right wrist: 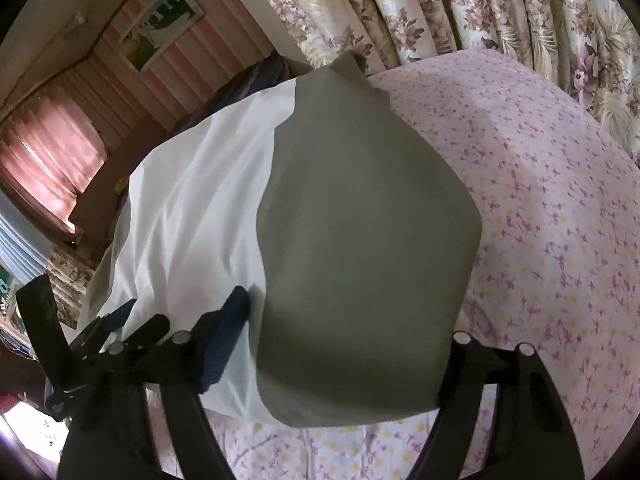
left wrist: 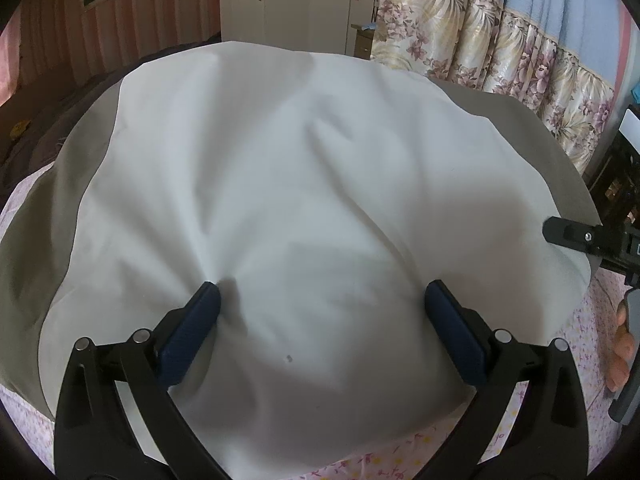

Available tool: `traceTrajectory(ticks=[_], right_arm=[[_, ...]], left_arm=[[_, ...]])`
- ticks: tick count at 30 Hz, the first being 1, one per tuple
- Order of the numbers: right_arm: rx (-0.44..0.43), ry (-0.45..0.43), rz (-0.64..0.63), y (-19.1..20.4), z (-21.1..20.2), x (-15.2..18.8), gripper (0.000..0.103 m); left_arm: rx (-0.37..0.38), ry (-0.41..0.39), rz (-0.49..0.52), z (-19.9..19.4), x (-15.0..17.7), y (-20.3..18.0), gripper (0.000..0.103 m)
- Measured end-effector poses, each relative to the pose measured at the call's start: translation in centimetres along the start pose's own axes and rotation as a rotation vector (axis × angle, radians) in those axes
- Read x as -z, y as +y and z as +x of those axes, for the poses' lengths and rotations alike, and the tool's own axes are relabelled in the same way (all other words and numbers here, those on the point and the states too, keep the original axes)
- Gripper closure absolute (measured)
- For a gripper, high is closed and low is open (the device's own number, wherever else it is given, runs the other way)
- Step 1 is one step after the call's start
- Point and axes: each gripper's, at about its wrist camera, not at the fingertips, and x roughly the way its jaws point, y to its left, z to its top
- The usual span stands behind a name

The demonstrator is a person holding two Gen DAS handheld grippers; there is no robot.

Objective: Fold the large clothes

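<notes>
On floral bedsheet point(right wrist: 560, 208), white-and-grey garment point(left wrist: 304, 184).

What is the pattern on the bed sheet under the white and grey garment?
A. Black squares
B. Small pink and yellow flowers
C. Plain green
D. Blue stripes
B: in the right wrist view the bed sheet beside the garment is pale pink with small pink and yellow flowers all over it.

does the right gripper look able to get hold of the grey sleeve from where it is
Probably yes. The right gripper is open astride the near end of the grey sleeve, which lies flat on the floral bedsheet with nothing on top. The left gripper is off on the white body panel.
</notes>
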Motion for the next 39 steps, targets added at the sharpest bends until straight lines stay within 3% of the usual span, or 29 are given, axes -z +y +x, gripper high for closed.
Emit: traceTrajectory(ticks=[12, 15, 18, 20, 21, 25, 35, 39], right_arm=[[0.007, -0.007, -0.023, 0.0, 0.5, 0.1, 0.022], [0.021, -0.010, -0.035, 0.3, 0.7, -0.1, 0.021], [0.019, -0.013, -0.036, 0.3, 0.7, -0.1, 0.021], [0.023, -0.016, -0.043, 0.4, 0.7, 0.0, 0.021], [0.025, -0.016, -0.046, 0.4, 0.7, 0.1, 0.021], [0.020, -0.006, -0.045, 0.4, 0.7, -0.1, 0.021], [0.024, 0.007, -0.017, 0.0, -0.6, 1.1, 0.021], [0.015, 0.012, 0.016, -0.3, -0.9, 1.5, 0.021]], left_arm=[[-0.024, -0.007, 0.015, -1.4, -0.1, -0.7, 0.004], [0.036, -0.017, 0.004, -3.2, -0.4, -1.3, 0.009], [0.090, -0.039, -0.020, -4.8, -0.9, -1.4, 0.024], [0.158, -0.048, -0.043, -5.5, -1.1, -1.2, 0.044], [0.190, -0.049, -0.056, -5.6, -1.2, -1.1, 0.048], [0.151, -0.048, -0.065, -4.2, -0.9, -1.0, 0.074], [0.150, 0.019, -0.083, -0.6, -0.2, -0.1, 0.086], [0.154, 0.029, -0.082, -0.2, 0.0, 0.0, 0.086]])
